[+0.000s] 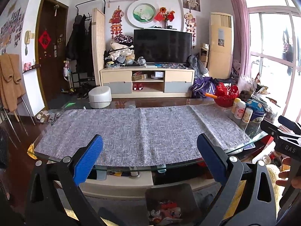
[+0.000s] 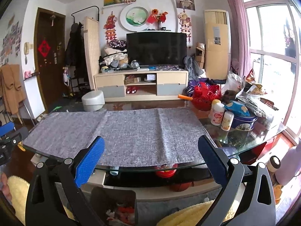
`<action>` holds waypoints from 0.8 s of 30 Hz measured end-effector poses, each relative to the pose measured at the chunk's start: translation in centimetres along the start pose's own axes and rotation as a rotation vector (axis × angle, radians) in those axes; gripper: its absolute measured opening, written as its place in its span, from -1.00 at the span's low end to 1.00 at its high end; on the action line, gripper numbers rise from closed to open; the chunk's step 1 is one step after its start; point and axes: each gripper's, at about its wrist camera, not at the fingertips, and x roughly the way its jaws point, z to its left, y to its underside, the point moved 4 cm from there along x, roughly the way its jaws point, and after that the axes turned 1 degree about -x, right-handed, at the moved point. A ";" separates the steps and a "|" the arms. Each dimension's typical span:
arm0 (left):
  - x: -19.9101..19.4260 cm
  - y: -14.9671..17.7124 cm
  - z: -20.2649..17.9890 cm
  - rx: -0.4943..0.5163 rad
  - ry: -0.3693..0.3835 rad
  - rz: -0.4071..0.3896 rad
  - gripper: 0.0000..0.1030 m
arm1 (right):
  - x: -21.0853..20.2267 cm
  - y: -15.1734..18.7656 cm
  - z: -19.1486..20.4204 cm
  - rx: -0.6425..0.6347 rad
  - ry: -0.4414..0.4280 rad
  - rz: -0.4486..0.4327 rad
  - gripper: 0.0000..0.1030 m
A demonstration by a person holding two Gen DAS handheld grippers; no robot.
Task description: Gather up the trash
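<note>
**Both my grippers open above the bin, nothing held**

My left gripper (image 1: 149, 148) has its blue pads (image 1: 88, 160) spread wide apart, and nothing is between them. My right gripper (image 2: 151, 149) is spread in the same way, also with nothing between the pads. Both hang at the near edge of the glass table (image 1: 131, 166), which is covered with a grey mat (image 1: 143, 131).

The trash (image 1: 166, 211) lies inside a dark bin (image 1: 169, 190) on the floor, below the near edge of the table. It is a mix of red and white pieces; I cannot tell what each piece is. In the right wrist view the same bin (image 2: 112, 197) is low and left of centre.

At the far right of the table stand a red basket (image 1: 226, 95), some white bottles (image 1: 239, 110) and a blue tin (image 2: 243, 121), close together.
</note>
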 end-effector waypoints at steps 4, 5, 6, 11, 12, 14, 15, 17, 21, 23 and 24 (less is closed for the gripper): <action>0.2 -0.3 -0.1 0.011 -0.006 -0.008 0.84 | 0.2 -0.3 0.2 -0.002 -0.005 -0.002 0.94; 0.3 -0.4 -0.1 0.012 -0.007 -0.007 0.84 | 0.3 -0.4 0.2 -0.004 -0.006 -0.002 0.94; 0.4 -0.4 -0.1 0.011 -0.007 -0.006 0.84 | 0.3 -0.5 0.2 -0.005 -0.006 -0.003 0.94; 0.5 -0.6 0.0 0.010 -0.008 -0.008 0.84 | 0.6 -0.7 0.1 -0.006 -0.009 -0.004 0.94; 0.6 -0.7 0.1 0.010 -0.009 -0.008 0.84 | 0.6 -0.7 0.2 -0.005 -0.010 -0.003 0.94; 0.6 -0.7 0.1 0.012 -0.010 -0.008 0.84 | 0.6 -0.7 0.3 -0.004 -0.015 -0.001 0.94; 0.6 -0.7 0.1 0.012 -0.009 -0.008 0.84 | 0.7 -0.7 0.4 -0.005 -0.017 -0.001 0.94; 0.6 -0.7 0.1 0.010 -0.009 -0.007 0.84 | 0.6 -0.7 0.4 -0.006 -0.019 0.000 0.94; 0.6 -0.9 0.1 0.009 -0.009 -0.009 0.84 | 0.6 -0.7 0.4 -0.004 -0.017 -0.002 0.94; 0.6 -1.0 0.1 0.009 -0.010 -0.010 0.84 | 0.6 -0.7 0.5 -0.004 -0.017 -0.003 0.94; 0.6 -1.1 0.1 0.009 -0.011 -0.011 0.84 | 0.5 -0.7 0.5 -0.003 -0.016 -0.004 0.94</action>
